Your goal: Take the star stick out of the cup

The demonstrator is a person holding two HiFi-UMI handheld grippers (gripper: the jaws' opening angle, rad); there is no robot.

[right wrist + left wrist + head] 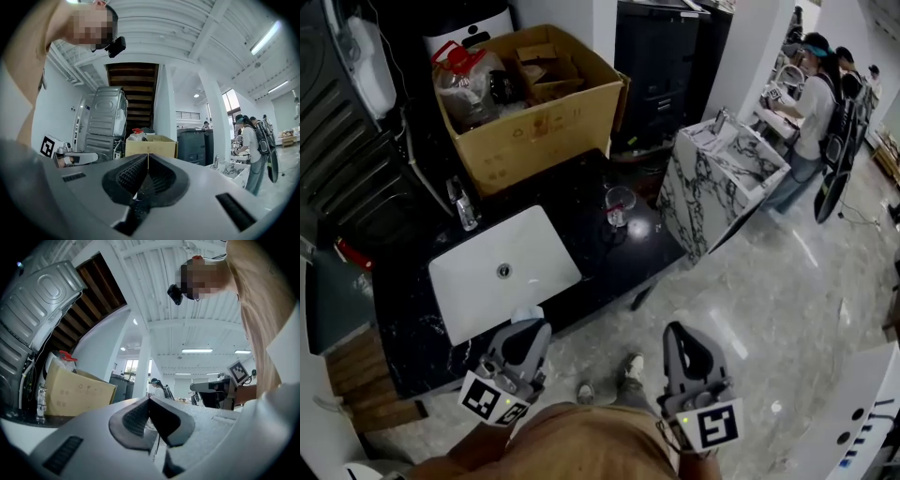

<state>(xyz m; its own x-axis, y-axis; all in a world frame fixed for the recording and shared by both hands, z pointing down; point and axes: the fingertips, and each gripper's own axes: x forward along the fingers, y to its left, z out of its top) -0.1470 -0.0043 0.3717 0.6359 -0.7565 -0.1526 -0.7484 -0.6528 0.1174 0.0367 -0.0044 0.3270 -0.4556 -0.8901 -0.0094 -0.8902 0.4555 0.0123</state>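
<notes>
A clear cup point(619, 204) stands on the black counter point(572, 183), right of the white sink point(534, 248). Something small and reddish sits low inside it; the star stick cannot be made out. Both grippers hang low in the head view, off the counter's front edge and well short of the cup. My left gripper point(532, 322) is shut with nothing between its pads, its jaws meeting at the tip point(149, 399). My right gripper point(672, 328) is likewise shut and empty point(148, 155), pointing level toward the counter.
A faucet point(462, 203) stands at the sink's back left. Behind it is an open cardboard box point(534, 127) with a plastic jug point(469, 80) in it. A marble-patterned unit point(722, 178) stands right of the counter, with people point(814, 103) working beyond it.
</notes>
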